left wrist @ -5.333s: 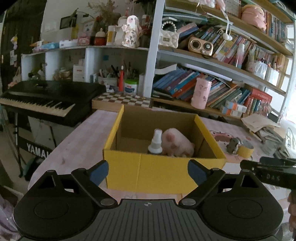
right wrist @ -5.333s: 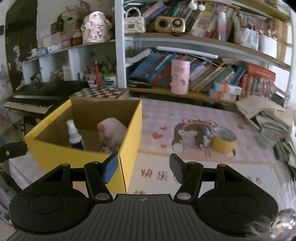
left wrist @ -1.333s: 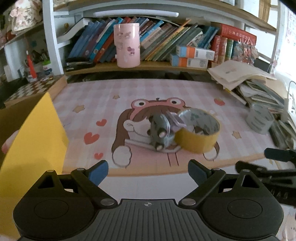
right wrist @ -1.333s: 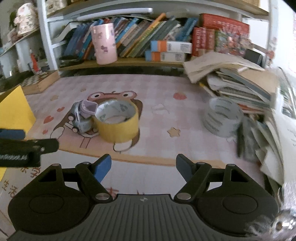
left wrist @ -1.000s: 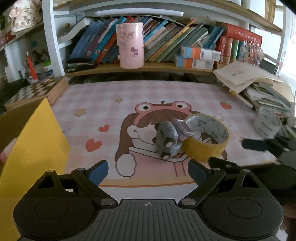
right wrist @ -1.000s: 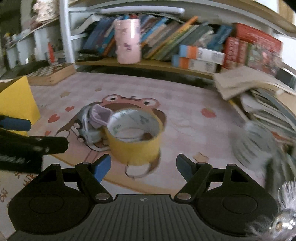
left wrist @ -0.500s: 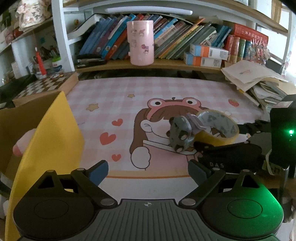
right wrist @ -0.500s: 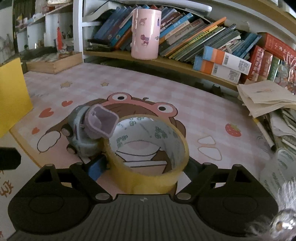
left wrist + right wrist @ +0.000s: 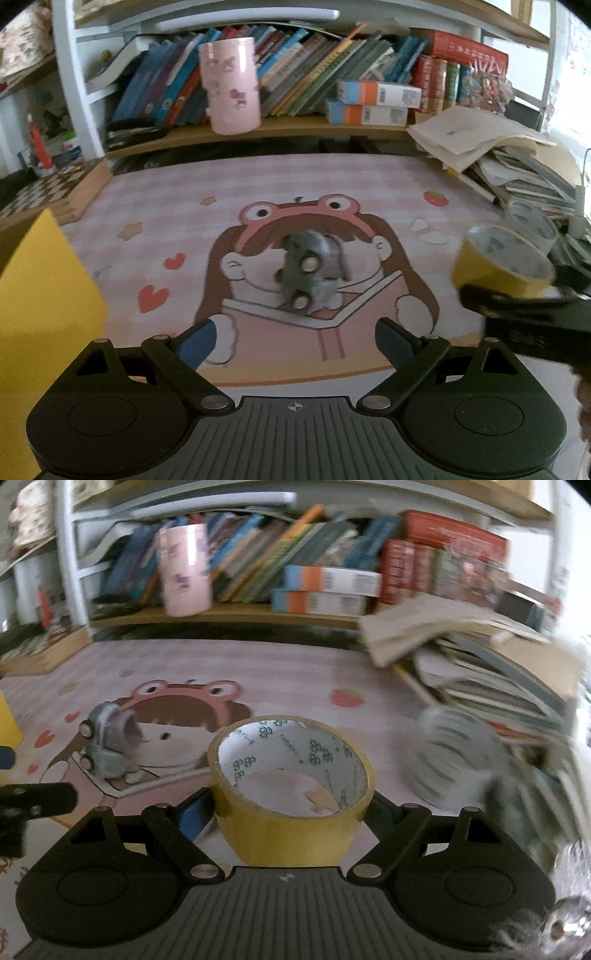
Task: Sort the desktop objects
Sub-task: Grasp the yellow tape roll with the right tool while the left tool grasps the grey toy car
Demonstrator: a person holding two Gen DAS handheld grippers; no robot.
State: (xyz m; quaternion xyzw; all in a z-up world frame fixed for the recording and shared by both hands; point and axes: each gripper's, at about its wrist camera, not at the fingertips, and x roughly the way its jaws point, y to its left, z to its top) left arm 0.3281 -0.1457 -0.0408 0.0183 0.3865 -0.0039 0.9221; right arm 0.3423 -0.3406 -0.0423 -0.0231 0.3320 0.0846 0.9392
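- The yellow tape roll (image 9: 291,794) is seen between the fingers of the right gripper (image 9: 291,812); the roll is apart from the toy and looks lifted, so it is taken as held.
- The jaws of that gripper have just been opening slightly around the roll.
- The left gripper (image 9: 295,339) is held wide with nothing between its fingers.
- The grey toy car (image 9: 314,273) lies on the pink cartoon mat (image 9: 258,184) of the bench, just beyond the left gripper.
- A yellow box (image 9: 40,302) is seen at the near left, a clear tape roll (image 9: 454,760) at the right.
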